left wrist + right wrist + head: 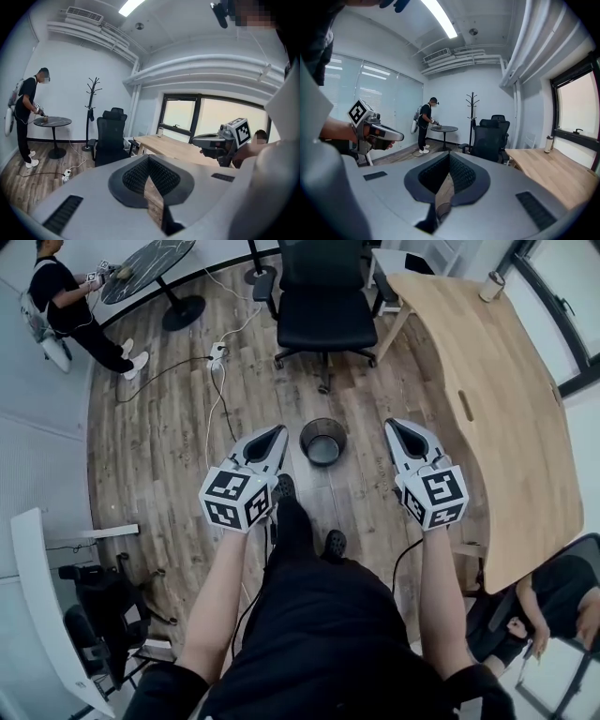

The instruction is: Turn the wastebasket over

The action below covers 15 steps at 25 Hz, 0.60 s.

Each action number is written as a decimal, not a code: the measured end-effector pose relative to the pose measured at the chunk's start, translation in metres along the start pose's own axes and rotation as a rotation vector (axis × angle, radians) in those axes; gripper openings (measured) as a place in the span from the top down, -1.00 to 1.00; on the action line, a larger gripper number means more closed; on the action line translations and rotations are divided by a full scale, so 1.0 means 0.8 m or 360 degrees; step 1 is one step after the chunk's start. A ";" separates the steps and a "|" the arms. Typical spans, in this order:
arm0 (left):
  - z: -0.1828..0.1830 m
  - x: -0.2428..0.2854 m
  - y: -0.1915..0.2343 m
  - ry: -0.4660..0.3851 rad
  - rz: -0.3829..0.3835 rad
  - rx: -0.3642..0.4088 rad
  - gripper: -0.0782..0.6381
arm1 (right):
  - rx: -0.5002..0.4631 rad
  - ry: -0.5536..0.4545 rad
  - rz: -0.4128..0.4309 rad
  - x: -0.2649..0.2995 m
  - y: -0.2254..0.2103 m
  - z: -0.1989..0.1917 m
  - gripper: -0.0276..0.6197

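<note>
The wastebasket is a round black mesh bin. It stands upright on the wood floor with its mouth up, just ahead of the person's feet. My left gripper hangs shut to the left of its rim, and my right gripper hangs shut to the right. Both are apart from the bin with nothing between the jaws. In the left gripper view my left gripper has its jaws together, and the right gripper shows beside it. In the right gripper view, a sliver of the wastebasket shows under my right gripper's shut jaws.
A black office chair stands beyond the bin. A curved wooden desk with a cup runs along the right. A power strip with cables lies on the floor. A person stands by a round table at the far left.
</note>
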State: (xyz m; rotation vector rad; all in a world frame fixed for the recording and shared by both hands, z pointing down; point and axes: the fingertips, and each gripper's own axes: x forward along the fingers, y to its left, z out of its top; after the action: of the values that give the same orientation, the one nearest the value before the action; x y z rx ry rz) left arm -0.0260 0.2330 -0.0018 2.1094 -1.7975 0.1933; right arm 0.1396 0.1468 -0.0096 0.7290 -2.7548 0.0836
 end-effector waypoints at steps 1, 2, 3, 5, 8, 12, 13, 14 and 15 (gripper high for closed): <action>0.002 0.008 0.011 0.0003 -0.0008 -0.0014 0.73 | 0.0010 0.0017 -0.0003 0.010 -0.003 0.000 0.82; 0.004 0.017 0.021 0.0005 -0.0021 -0.0026 0.74 | 0.0026 0.0034 -0.0008 0.020 -0.008 0.000 0.82; 0.007 0.027 0.032 0.0008 -0.0037 -0.0032 0.74 | 0.0045 0.0048 -0.0017 0.030 -0.014 0.001 0.82; 0.015 0.046 0.054 0.0020 -0.0076 -0.0036 0.73 | 0.0091 0.0069 -0.0046 0.052 -0.024 0.005 0.82; 0.028 0.074 0.088 0.0046 -0.0136 -0.0037 0.73 | 0.0143 0.0104 -0.0094 0.088 -0.034 0.011 0.82; 0.036 0.105 0.130 0.0099 -0.0206 -0.0039 0.73 | 0.0193 0.0162 -0.0159 0.132 -0.038 0.007 0.82; 0.036 0.111 0.141 0.0113 -0.0219 -0.0041 0.73 | 0.0207 0.0180 -0.0174 0.143 -0.038 0.004 0.82; 0.035 0.117 0.151 0.0127 -0.0230 -0.0044 0.73 | 0.0218 0.0202 -0.0188 0.153 -0.038 0.000 0.82; 0.033 0.123 0.162 0.0141 -0.0240 -0.0050 0.73 | 0.0228 0.0228 -0.0201 0.163 -0.036 -0.005 0.82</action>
State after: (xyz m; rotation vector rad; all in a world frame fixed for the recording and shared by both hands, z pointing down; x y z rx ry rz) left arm -0.1378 0.1165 0.0302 2.1679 -1.5738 0.2141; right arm 0.0469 0.0604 0.0318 0.8955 -2.5800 0.2974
